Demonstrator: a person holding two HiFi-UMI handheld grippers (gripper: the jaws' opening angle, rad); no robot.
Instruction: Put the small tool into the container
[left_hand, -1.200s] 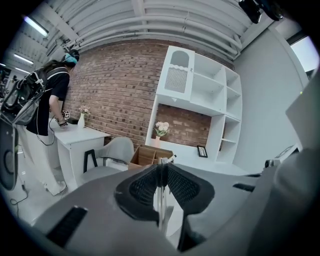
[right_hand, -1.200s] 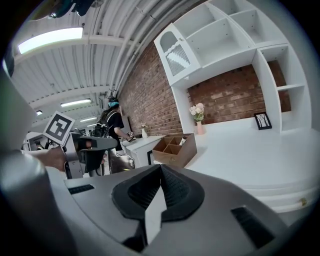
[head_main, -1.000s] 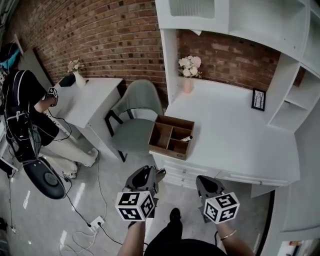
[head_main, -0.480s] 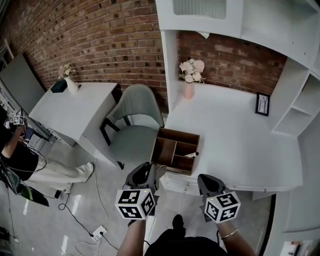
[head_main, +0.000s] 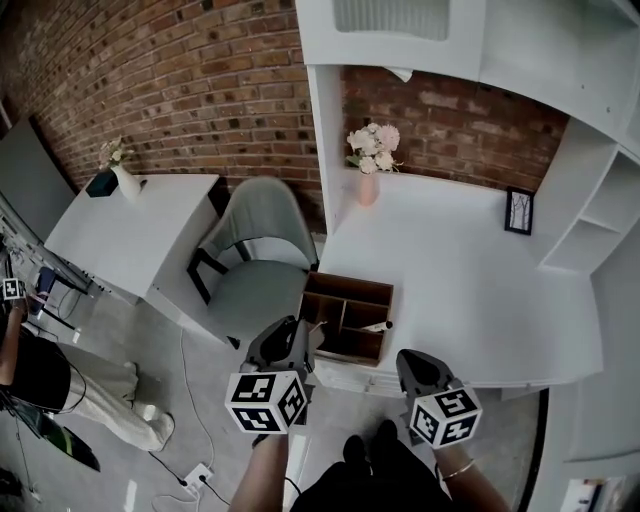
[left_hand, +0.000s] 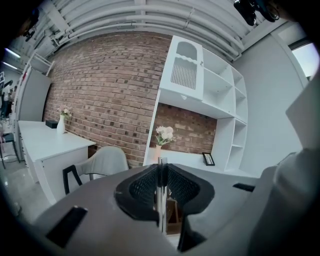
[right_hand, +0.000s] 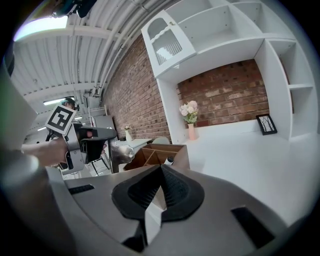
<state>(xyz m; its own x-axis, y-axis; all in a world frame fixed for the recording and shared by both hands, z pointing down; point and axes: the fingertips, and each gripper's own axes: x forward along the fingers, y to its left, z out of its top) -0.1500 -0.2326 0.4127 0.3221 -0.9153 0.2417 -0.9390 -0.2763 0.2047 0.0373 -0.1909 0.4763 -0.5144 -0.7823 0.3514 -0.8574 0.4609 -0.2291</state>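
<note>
Both grippers have their jaws pressed together, and I see nothing pinched in either one. I count two grippers. Looking along my left gripper (left_hand: 161, 169), its two black pads meet with only a thin bright line between them. Looking along my right gripper (right_hand: 161, 168), its pads meet at the tips.

From the head view, the left gripper (head_main: 305, 341) and the right gripper (head_main: 409, 361) hang side by side over the floor, in front of the big white desk (head_main: 460, 270). The left one is close to the box; the right one is a bit further off.

One brown box (head_main: 347, 316) sits at the front left corner of that desk. Thin walls split it into parts. One small tool (head_main: 376, 326), white with a dark end, lies in the front right part of the box, up against the right wall. I can see the box (right_hand: 161, 152) and the small tool (right_hand: 169, 160) from the right gripper too.

I count two desks: the big one and a smaller desk (head_main: 135, 225) to the left. One grey chair (head_main: 255, 232) stands between them. Two vases hold flowers: a pink vase (head_main: 367, 187) on the big desk and a white vase (head_main: 126, 182) on the smaller one. One little picture frame (head_main: 518, 212) stands at the back of the big desk. One person (head_main: 40, 372) is at the far left edge.
</note>
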